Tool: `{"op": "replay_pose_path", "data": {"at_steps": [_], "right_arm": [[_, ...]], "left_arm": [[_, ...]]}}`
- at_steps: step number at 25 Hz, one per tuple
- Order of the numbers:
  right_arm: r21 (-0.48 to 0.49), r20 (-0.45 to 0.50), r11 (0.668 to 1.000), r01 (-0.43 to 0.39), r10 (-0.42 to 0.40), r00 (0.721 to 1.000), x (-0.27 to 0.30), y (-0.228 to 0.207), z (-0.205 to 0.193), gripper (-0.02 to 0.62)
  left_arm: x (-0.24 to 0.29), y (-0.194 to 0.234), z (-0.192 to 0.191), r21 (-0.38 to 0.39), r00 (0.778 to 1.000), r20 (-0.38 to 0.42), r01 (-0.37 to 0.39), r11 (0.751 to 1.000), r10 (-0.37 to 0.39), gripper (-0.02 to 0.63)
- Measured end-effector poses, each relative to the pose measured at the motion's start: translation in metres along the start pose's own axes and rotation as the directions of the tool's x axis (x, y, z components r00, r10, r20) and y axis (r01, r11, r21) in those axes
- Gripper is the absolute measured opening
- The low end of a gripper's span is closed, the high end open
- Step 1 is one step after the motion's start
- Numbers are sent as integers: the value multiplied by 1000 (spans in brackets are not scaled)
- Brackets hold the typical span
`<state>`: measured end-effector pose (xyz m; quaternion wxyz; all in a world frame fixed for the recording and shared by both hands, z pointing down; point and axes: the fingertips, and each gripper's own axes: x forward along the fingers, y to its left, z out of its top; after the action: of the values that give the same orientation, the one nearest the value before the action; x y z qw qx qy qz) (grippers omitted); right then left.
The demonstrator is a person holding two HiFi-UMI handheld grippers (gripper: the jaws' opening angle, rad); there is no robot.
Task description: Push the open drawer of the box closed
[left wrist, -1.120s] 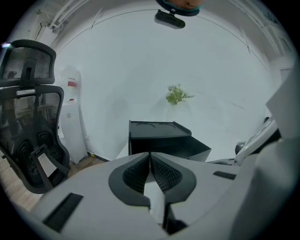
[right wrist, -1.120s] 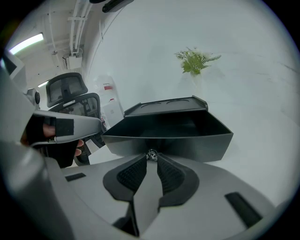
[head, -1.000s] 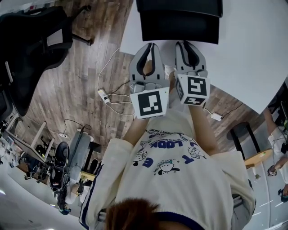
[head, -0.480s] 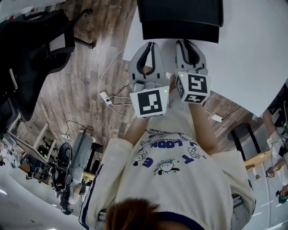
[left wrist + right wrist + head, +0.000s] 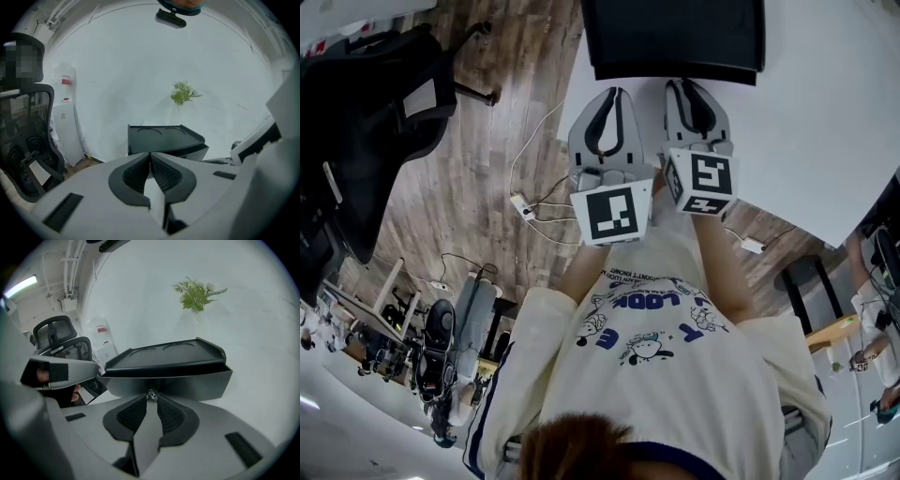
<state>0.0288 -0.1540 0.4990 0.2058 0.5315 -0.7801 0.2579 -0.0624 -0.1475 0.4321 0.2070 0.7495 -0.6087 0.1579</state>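
A black box [image 5: 675, 28] stands on the white table [image 5: 825, 122], and its drawer [image 5: 675, 73] sticks out a little toward me. In the right gripper view the drawer front [image 5: 201, 383] fills the middle, under a lid [image 5: 164, 355] with two round recesses. My right gripper [image 5: 151, 398] has its tips closed round the small metal knob [image 5: 151, 394] of the drawer. In the head view that right gripper [image 5: 692, 86] meets the drawer front. My left gripper [image 5: 607, 92] is beside it, shut and empty; its tips [image 5: 150, 154] point at the box's left corner [image 5: 131, 143]. I cannot tell whether they touch it.
A black office chair [image 5: 366, 103] stands on the wooden floor to the left, with a power strip [image 5: 522, 202] and cables below the table's edge. A small green plant [image 5: 197, 294] sits behind the box. The person's white sleeves and shirt fill the lower head view.
Both grippers have moved forward toward the box. The drawer front has slid further in under the lid.
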Motion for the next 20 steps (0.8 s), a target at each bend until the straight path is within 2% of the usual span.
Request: {"op": "replay_pose_path", "data": {"at_steps": [20], "right_arm": [[14, 34, 1000, 1, -1, 999, 14, -4, 15, 87]], "left_arm": [[11, 1, -2, -12, 1000, -12, 17, 1000, -17, 21]]}}
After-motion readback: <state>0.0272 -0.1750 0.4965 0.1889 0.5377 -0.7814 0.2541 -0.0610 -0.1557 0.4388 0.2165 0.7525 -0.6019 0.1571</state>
